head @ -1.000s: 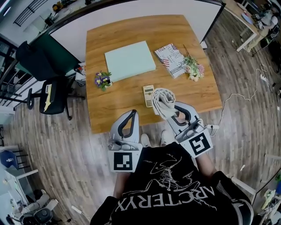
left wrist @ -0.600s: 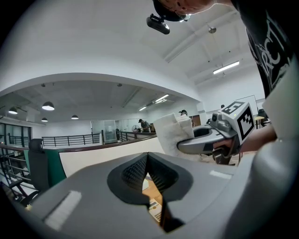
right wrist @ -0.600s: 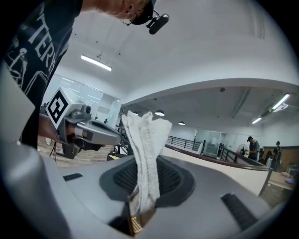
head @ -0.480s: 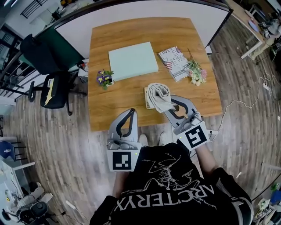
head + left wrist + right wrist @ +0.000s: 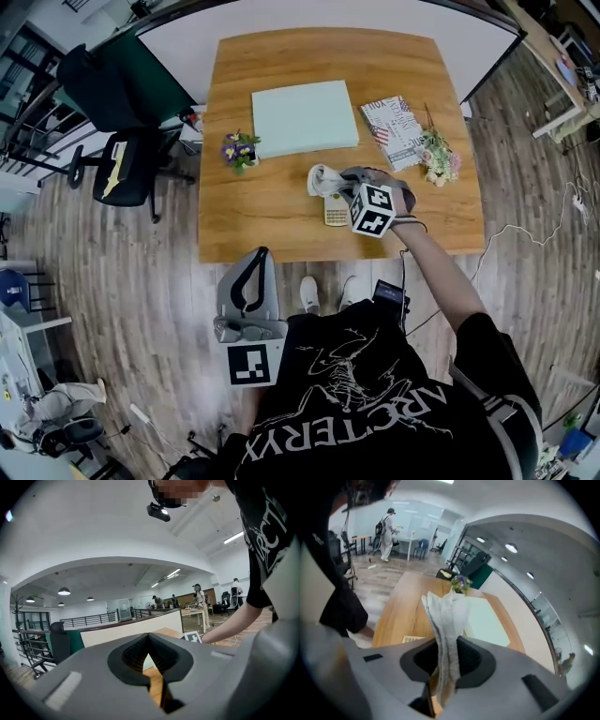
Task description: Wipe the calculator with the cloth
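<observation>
A pale calculator [image 5: 336, 213] lies on the wooden table [image 5: 272, 206] near its front edge; the right gripper view shows a corner of this calculator [image 5: 411, 639] beside the jaws. My right gripper [image 5: 341, 181] hovers just over its far end, shut on a grey-white cloth [image 5: 322, 178]. That cloth [image 5: 446, 616] stands up bunched between the jaws. My left gripper [image 5: 251, 277] is held off the table, below its front edge and close to my body, shut with nothing in it.
A light green pad [image 5: 305, 117] lies at the table's middle back. A small pot of purple flowers [image 5: 239, 150] stands left of the calculator. A magazine [image 5: 394, 119] and a bouquet [image 5: 439, 159] lie to the right. An office chair [image 5: 127, 169] stands left of the table.
My right gripper has carried the cloth forward from the table's front edge to over the calculator. The left gripper has dropped back toward my body.
</observation>
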The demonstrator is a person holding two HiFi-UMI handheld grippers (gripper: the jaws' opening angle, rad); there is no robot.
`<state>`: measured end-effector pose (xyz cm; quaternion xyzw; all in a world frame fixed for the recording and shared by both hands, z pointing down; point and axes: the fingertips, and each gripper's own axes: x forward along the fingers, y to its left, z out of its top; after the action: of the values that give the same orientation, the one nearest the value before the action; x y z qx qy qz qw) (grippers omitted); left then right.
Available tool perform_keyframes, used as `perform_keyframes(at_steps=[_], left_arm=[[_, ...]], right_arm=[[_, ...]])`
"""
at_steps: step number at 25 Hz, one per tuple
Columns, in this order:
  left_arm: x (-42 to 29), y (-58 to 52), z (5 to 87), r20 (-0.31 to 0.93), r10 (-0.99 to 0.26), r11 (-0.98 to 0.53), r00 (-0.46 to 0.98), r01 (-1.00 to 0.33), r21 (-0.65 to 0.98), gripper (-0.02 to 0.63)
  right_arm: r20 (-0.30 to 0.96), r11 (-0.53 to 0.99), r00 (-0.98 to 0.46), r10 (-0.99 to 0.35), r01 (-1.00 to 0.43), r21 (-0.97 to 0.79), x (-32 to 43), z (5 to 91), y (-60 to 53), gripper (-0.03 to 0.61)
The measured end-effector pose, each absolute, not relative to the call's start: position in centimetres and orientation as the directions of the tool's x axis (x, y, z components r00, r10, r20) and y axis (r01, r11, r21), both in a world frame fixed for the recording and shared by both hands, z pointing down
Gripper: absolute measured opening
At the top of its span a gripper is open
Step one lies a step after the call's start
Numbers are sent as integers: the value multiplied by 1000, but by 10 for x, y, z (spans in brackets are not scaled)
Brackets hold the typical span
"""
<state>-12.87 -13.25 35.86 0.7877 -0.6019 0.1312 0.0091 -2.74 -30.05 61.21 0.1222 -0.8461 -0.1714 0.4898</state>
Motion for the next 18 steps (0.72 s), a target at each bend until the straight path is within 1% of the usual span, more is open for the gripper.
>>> perform_keyframes(at_steps=[3, 5, 10, 16, 18], left_arm=[[-140, -122, 362, 239, -950, -238, 198, -960, -149, 9], [-145, -116, 365, 255, -950, -221, 177, -963, -153, 9], [-156, -107, 372, 279, -950, -189, 142, -970, -151, 9], [-155, -109, 374, 284, -947, -200, 150, -967, -158, 9], [-149, -112, 374, 282, -946, -212, 162, -964, -159, 9]], right_arm=[[853, 909, -395, -341, 91, 406, -41, 665, -316, 89], [880, 909, -340, -332, 133, 394, -46, 694, -326, 89], [923, 935, -237, -303, 114, 337, -45, 732, -343, 89], [936, 931, -202, -288, 171, 323, -47, 740, -341, 89], [939, 934, -200, -280, 170, 315, -47, 741, -341, 89]])
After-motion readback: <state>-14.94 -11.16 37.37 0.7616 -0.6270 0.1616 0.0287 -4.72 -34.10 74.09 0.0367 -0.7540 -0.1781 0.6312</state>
